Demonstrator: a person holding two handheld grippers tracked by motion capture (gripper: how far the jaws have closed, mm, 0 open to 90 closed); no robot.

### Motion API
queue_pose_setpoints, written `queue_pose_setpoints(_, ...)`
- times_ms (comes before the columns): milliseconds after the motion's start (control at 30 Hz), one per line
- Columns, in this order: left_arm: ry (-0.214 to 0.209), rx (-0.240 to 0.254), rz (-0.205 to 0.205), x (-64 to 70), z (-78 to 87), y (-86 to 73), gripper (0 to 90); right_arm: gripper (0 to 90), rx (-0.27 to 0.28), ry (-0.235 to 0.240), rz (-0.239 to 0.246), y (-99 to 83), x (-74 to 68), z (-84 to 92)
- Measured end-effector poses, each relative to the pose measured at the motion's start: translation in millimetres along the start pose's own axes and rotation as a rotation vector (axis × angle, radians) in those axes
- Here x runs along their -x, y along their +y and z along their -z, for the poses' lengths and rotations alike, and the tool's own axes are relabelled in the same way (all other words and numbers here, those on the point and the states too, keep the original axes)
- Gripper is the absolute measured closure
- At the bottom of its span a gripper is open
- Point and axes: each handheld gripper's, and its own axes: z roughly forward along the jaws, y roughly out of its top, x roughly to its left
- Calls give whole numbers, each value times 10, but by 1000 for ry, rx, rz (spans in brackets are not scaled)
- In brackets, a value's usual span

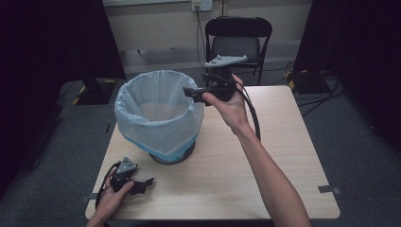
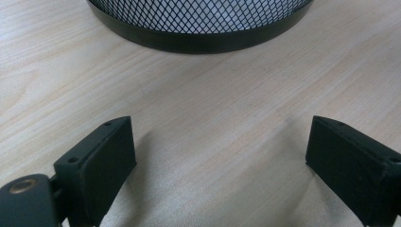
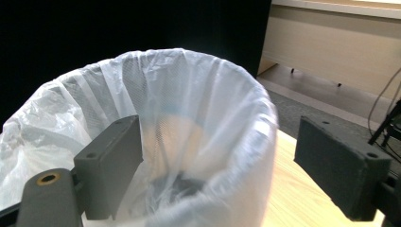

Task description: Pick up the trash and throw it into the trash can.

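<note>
A black mesh bin (image 1: pixel 172 155) lined with a white plastic bag (image 1: pixel 158 111) stands on the far left part of the wooden table (image 1: pixel 283 156). My right gripper (image 1: pixel 190 92) is held in the air at the bin's right rim, pointing left over it. In the right gripper view its jaws stand wide apart, my right gripper (image 3: pixel 217 170) open, with the bag's rim (image 3: pixel 189 94) in front of and below them and no pad pressing on it. My left gripper (image 1: pixel 146 182) rests near the table's front left corner. It is open (image 2: pixel 220 156) over bare wood, facing the bin's base (image 2: pixel 198 19).
A black folding chair (image 1: pixel 236 40) stands beyond the table's far edge. Cables (image 1: pixel 314 97) lie on the floor at the back right. Dark curtains hang on both sides. The right gripper's cable (image 1: pixel 255 118) trails along the forearm.
</note>
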Motion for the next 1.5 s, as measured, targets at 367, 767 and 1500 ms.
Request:
queue_pose_setpoints(367, 0, 0, 2, 1, 0, 0, 85, 144, 5, -72, -22, -267, 139, 351)
queue_pose_setpoints(767, 0, 0, 0, 0, 0, 0, 85, 146, -7, -152, -80, -645, 292, 701)
queue_pose_setpoints(1500, 0, 1, 2, 1, 0, 0, 85, 144, -61, -261, -183, -1591, 379, 1118)
